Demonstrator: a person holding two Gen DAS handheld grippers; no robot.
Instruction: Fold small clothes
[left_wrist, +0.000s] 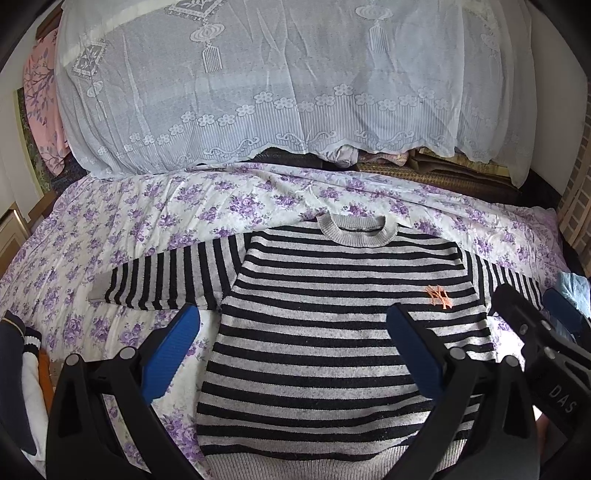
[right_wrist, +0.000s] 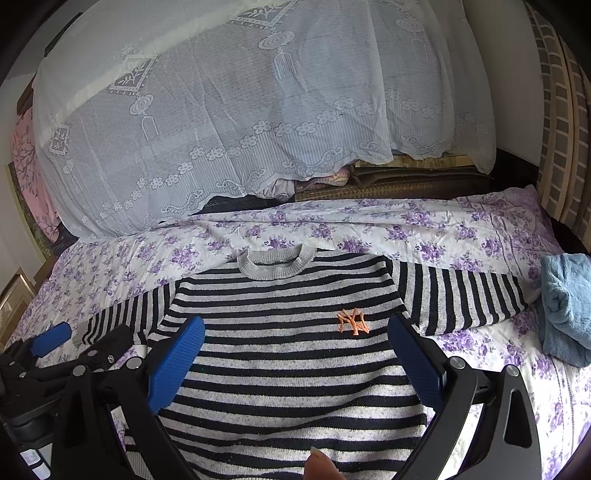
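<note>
Sweater (left_wrist: 332, 332), striped knit, lies flat and face up on the floral bed sheet (left_wrist: 147, 206), both sleeves spread out. Judge it soft, light and floppy, so pinch a sleeve cuff or hem corner. Your left gripper (left_wrist: 291, 350) and right gripper (right_wrist: 295, 362) hover above its chest, jaws wide, holding nothing. No containers show; a blue towel (right_wrist: 565, 306) sits just beyond the sweater's right-view sleeve.

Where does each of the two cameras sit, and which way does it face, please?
Left wrist: on the left gripper, above the striped sweater's body, facing its collar; own open blue fingers and the right gripper show.
Right wrist: on the right gripper, facing likewise; the left gripper and a fingertip show.
Shared: sweater, floral sheet, lace cover.
</note>
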